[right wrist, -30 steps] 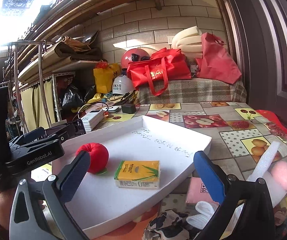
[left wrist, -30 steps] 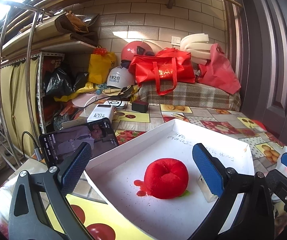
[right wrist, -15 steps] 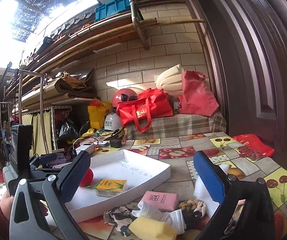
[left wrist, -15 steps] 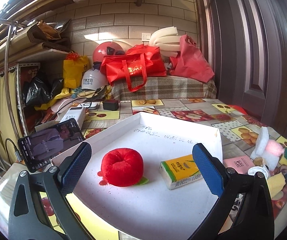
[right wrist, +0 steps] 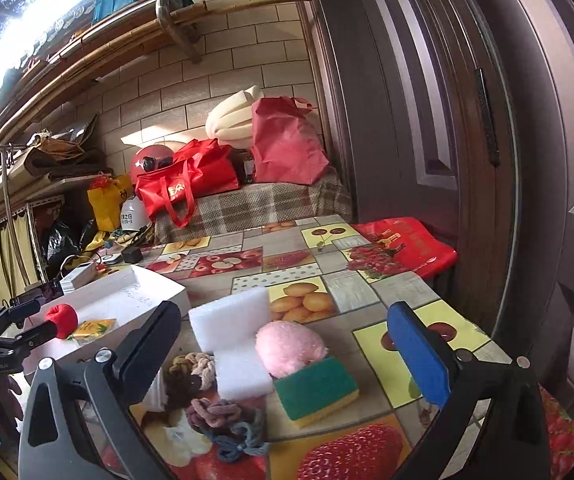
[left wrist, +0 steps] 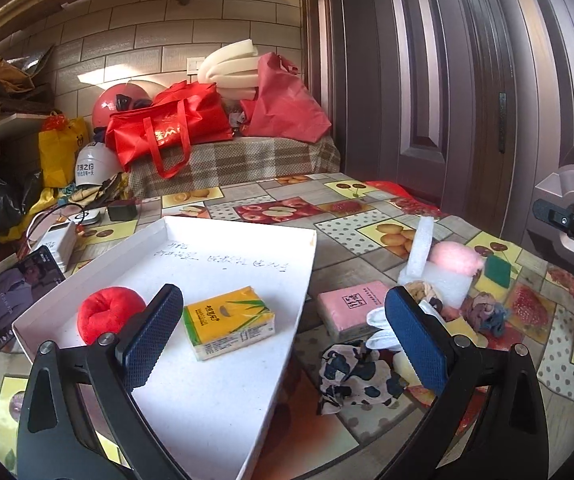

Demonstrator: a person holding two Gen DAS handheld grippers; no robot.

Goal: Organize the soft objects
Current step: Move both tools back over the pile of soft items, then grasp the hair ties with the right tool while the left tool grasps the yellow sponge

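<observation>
A white tray holds a red plush apple and a yellow tissue pack. My left gripper hangs open over the tray's right rim, holding nothing. Right of the tray lie a pink tissue pack and a black-and-white cloth. My right gripper is open and empty above a pile of white foam, a pink puff, a green-and-yellow sponge and braided hair ties. The tray sits to the pile's left.
A phone and a power bank lie left of the tray. Red bags are stacked on a plaid cover at the back. A brown door bounds the right side. A flat red bag lies at the table's far right.
Both grippers have swung right, still open. The left view went from the apple to the tray's right rim. The right gripper moved from over the tray to the pile of soft things.
</observation>
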